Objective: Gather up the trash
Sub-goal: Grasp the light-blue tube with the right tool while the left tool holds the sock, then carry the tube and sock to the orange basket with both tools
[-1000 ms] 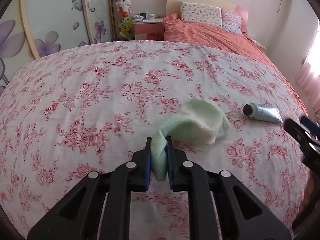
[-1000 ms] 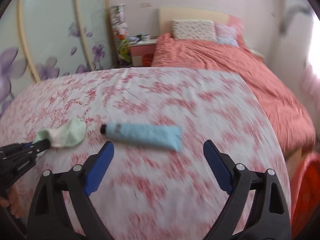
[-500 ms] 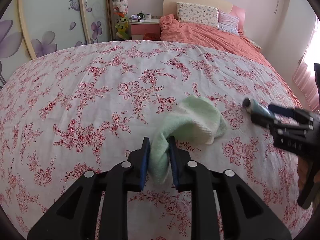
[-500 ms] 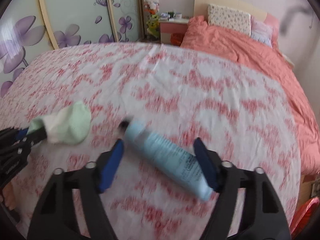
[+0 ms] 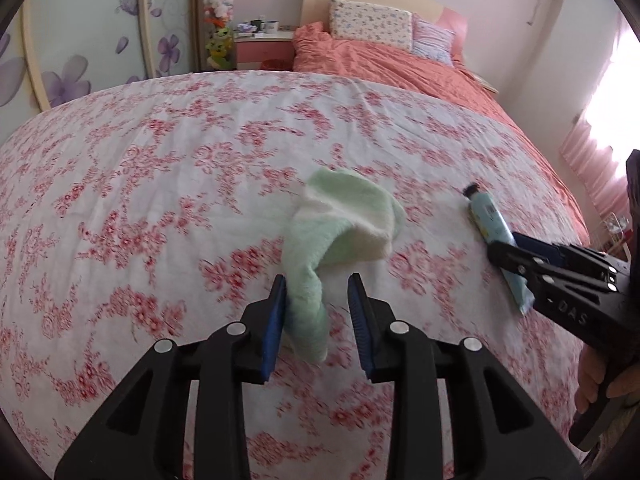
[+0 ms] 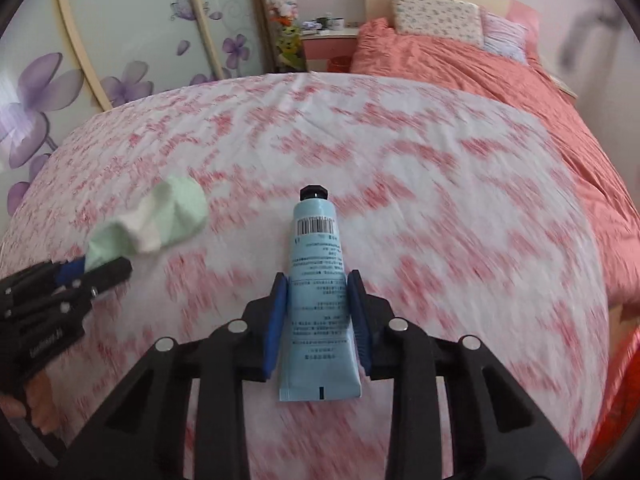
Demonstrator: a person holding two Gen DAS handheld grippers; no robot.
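- The left gripper (image 5: 317, 312) had its jaws parted, having just been opening; the green sock (image 5: 340, 236) hung between them, its cuff against the left blue pad and clear of the right one, so the pads no longer pinched it.
- The sock was pale mint with a cream band, soft and fuzzy, its toe slumped on the floral bedspread (image 5: 160, 184) just beyond the fingertips, about midway across the bed.
- The right gripper (image 6: 317, 308) had its jaws narrowed on the tube (image 6: 318, 292), having just been closing; both blue pads touched the tube's sides at its middle.
- The tube was light blue with a black cap pointing away from the gripper, a barcode under the cap, fine print down its body, and a flat crimped end towards the camera.
- In the left wrist view the tube (image 5: 490, 228) lay on the bedspread to the sock's right, nearer the bed's right edge.
- A salmon quilt (image 5: 400, 68) and pillows (image 5: 370, 24) lay at the bed's far end.
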